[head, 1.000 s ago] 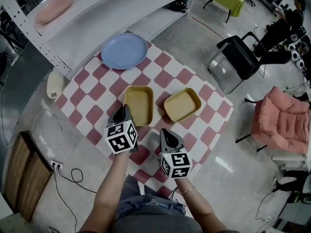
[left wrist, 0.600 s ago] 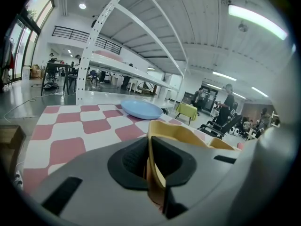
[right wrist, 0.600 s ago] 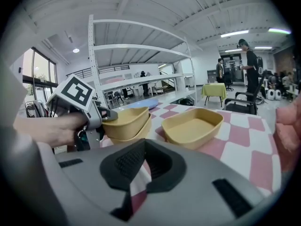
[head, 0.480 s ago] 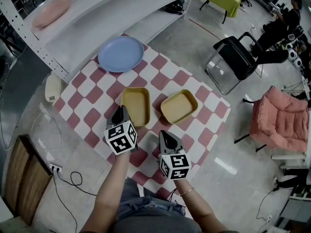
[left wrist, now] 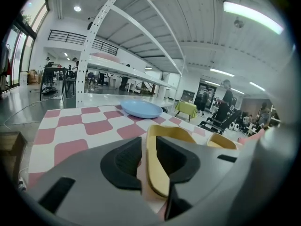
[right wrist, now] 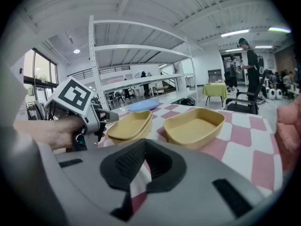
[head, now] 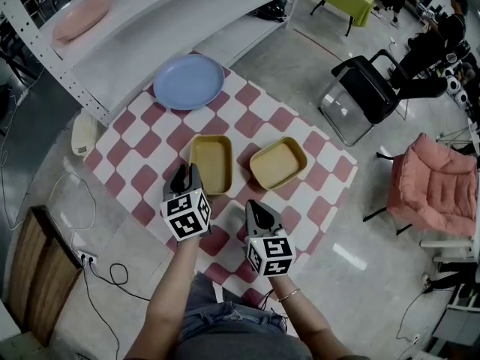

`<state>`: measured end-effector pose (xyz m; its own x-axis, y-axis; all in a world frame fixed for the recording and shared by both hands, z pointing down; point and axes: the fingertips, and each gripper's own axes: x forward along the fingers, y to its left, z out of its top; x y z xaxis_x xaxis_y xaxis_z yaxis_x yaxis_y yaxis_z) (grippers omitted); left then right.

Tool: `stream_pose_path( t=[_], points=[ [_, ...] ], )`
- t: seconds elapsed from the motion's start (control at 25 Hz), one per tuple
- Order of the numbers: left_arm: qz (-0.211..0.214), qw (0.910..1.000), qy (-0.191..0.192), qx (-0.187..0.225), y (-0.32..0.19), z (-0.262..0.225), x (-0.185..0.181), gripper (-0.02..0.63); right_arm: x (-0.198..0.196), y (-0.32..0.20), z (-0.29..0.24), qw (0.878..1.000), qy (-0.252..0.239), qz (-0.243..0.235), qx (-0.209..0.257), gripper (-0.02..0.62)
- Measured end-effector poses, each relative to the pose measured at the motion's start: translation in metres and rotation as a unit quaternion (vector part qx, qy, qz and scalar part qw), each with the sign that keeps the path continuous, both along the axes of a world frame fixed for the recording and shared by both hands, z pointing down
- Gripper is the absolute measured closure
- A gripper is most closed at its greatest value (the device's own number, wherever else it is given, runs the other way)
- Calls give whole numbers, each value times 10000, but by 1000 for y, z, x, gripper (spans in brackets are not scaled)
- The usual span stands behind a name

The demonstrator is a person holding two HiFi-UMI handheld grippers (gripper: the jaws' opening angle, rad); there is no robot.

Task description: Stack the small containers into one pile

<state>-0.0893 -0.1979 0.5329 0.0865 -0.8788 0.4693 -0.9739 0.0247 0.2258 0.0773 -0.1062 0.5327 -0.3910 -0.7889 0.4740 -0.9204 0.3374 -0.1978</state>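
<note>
The left gripper (head: pixel 187 175) sits at the near end of the left yellow container (head: pixel 211 162) on the red-and-white checkered counter (head: pixel 131 145). Its fingers (left wrist: pixel 123 160) have just been opening and now stand apart, with the container's near rim between them (no clear squeeze on it). The right yellow container (head: pixel 278 163) lies just beside the first, not touching it and unstacked. The right gripper (head: pixel 256 208) hovers nearer the person, its fingers (right wrist: pixel 126 166) closed tip to tip on nothing. A blue plate (head: pixel 189 82) rests at the counter's far side.

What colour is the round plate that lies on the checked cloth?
Light blue. The plate shows best in the head view.
</note>
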Motion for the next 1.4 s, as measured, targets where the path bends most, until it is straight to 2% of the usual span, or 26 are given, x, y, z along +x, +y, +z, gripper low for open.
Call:
stream_pose_path(
  t=[0.28,0.72,1.08,1.4],
  points=[
    [43,9999,-76,-54,26,-5,-9,500,-7,4,-9,9999,-36,-66,105,586],
    [380,9989,-256,-136,51,-15,-1,483,2,15,-27,9993,-213,70,287,586],
    [744,9963,-313,-283,21,-8,5,442,2,15,-37,9985,-239,344,354,586],
    [1161,9907,-154,-695,-18,24,4,437,-3,4,-29,9952,-13,960,164,586]
  ],
)
